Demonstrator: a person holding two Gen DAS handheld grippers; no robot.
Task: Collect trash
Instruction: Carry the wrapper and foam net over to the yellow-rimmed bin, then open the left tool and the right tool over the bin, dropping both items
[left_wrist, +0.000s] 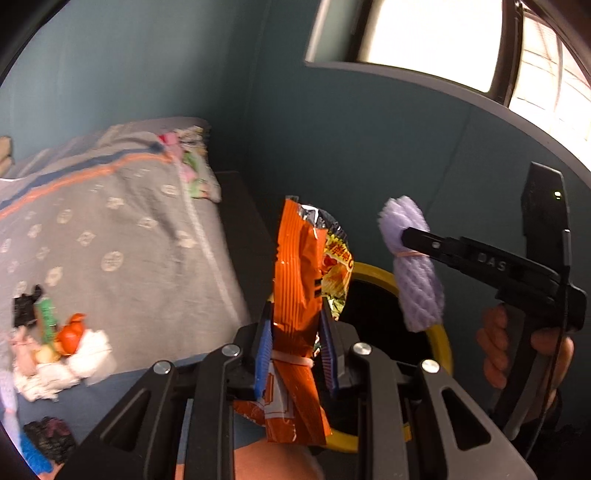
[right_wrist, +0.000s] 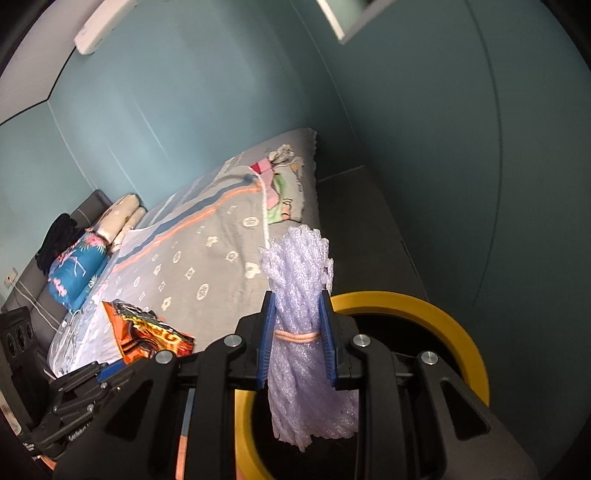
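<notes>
My left gripper (left_wrist: 295, 347) is shut on an orange snack wrapper (left_wrist: 295, 295) bound with a rubber band, held upright near the yellow-rimmed bin (left_wrist: 441, 343). My right gripper (right_wrist: 297, 343) is shut on a purple foam net roll (right_wrist: 299, 280) tied with a pink band, right above the bin's dark opening (right_wrist: 424, 306). The right gripper and foam roll also show in the left wrist view (left_wrist: 410, 258). The left gripper and wrapper show at lower left of the right wrist view (right_wrist: 147, 332).
A bed with a grey patterned blanket (left_wrist: 110, 240) lies to the left. A pile of trash (left_wrist: 55, 350) sits on its near edge: white tissue, orange peel, green and black bits. Teal walls (right_wrist: 443, 166) stand behind the bin; pillows (right_wrist: 74, 266) at the bed's far end.
</notes>
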